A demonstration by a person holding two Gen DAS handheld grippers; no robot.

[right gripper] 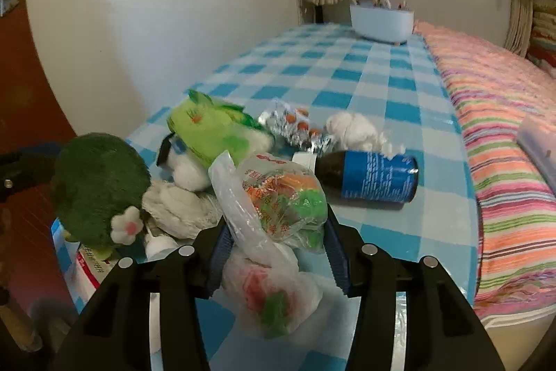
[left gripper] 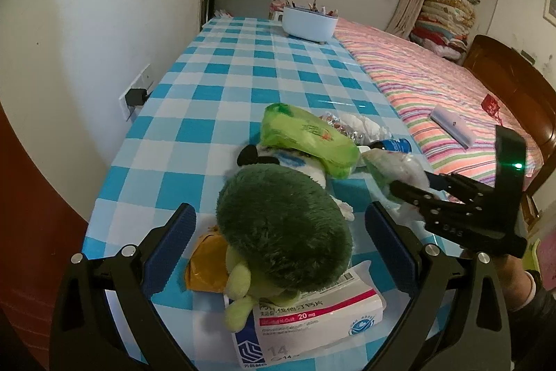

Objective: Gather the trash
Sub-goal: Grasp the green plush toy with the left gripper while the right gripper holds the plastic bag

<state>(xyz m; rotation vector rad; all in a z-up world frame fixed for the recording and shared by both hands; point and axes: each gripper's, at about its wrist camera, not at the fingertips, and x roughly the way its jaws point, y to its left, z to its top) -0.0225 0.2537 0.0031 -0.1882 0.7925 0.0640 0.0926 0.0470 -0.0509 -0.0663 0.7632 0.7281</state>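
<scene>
Blue-and-white checked cloth [right gripper: 347, 82] covers the table that runs along a white wall, with a striped bedspread [right gripper: 504, 134] beside it. On it, the right gripper [right gripper: 276, 252] has its blue pads on either side of a crumpled plastic bag [right gripper: 278, 200] printed in orange and green; the pads look to be touching the film, so the bag seems pinched, though how firmly I cannot tell. The step in hand looks like the grasp on this first piece of trash. Just beyond the bag lie a dark bottle [right gripper: 368, 178] on its side, a foil blister pack [right gripper: 295, 127] and a white wad [right gripper: 354, 127]. The left gripper [left gripper: 279, 249] stands spread and empty around a green plush toy [left gripper: 285, 225] that rests on a medicine box [left gripper: 312, 319]. Next, the bag likely needs lifting clear without snagging the plush or rolling the bottle.
</scene>
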